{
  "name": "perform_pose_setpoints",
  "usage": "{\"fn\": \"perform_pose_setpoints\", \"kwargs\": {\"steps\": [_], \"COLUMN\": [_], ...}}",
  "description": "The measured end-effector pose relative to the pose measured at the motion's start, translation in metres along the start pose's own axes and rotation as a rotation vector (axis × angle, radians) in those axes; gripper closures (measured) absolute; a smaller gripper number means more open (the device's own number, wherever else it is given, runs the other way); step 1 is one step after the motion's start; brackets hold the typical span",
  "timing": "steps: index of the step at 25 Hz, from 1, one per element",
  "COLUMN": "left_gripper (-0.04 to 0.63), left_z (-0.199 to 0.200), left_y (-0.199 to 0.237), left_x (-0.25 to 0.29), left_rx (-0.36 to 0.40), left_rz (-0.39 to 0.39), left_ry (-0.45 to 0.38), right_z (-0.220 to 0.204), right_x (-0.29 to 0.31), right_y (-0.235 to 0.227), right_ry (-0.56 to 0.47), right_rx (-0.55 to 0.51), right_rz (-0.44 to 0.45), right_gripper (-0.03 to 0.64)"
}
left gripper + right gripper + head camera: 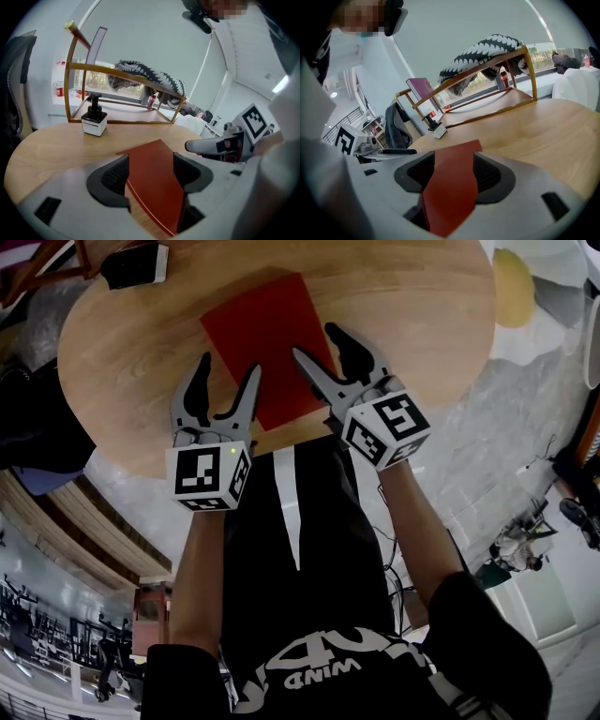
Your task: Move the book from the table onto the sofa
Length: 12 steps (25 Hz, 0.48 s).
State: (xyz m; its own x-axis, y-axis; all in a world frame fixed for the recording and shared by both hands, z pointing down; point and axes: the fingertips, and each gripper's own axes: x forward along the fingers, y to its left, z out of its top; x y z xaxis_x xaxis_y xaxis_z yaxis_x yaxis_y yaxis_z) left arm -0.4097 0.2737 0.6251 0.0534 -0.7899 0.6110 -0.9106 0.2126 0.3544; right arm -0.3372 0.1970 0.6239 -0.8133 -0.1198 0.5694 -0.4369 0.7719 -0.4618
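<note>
Book (262,329): red, thin, lying flat on the round wooden table (141,362), a bit toward the table's 6 o'clock edge in the head view.
Progress: looks like the very start. Book not lifted and not gripped, still fully on the table. Sofa not in any view.
Left to do: close on the book, lift it, carry it off the table, set it on the sofa. So nearly all of the task remains.
Left gripper (230,364): at the book's 7 o'clock corner. Jaws spread wide and holding nothing. Its own view shows the book's near corner running between the two pads with a gap on each side, so no pinch.
Right gripper (312,339): at the book's 4 o'clock edge, angled in over the cover. Jaws also spread wide and empty. The book shows between the pads in its view, and the pads are not pressing on it.
Contact: can't tell whether either lower jaw rests on the cover or the table.
Other: small white dispenser (136,265) at the table's 11 o'clock, well apart from the book. Wooden rack (122,93) sits beyond it.
</note>
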Motion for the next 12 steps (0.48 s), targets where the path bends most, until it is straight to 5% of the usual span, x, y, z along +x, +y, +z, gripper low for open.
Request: {"fn": "perform_pose_setpoints", "kwargs": {"steps": [12], "left_gripper": [0.316], "left_z": [-0.073], "left_y": [0.010], "left_x": [0.012], "left_rx": [-0.175], "left_rz": [0.011], "left_ry": [0.128], "right_z": [-0.072], "right_x": [0.014], "right_y": [-0.041], "right_ry": [0.184], "right_rx": [0.064], "right_rz": [-0.058], "right_gripper": [0.377]}}
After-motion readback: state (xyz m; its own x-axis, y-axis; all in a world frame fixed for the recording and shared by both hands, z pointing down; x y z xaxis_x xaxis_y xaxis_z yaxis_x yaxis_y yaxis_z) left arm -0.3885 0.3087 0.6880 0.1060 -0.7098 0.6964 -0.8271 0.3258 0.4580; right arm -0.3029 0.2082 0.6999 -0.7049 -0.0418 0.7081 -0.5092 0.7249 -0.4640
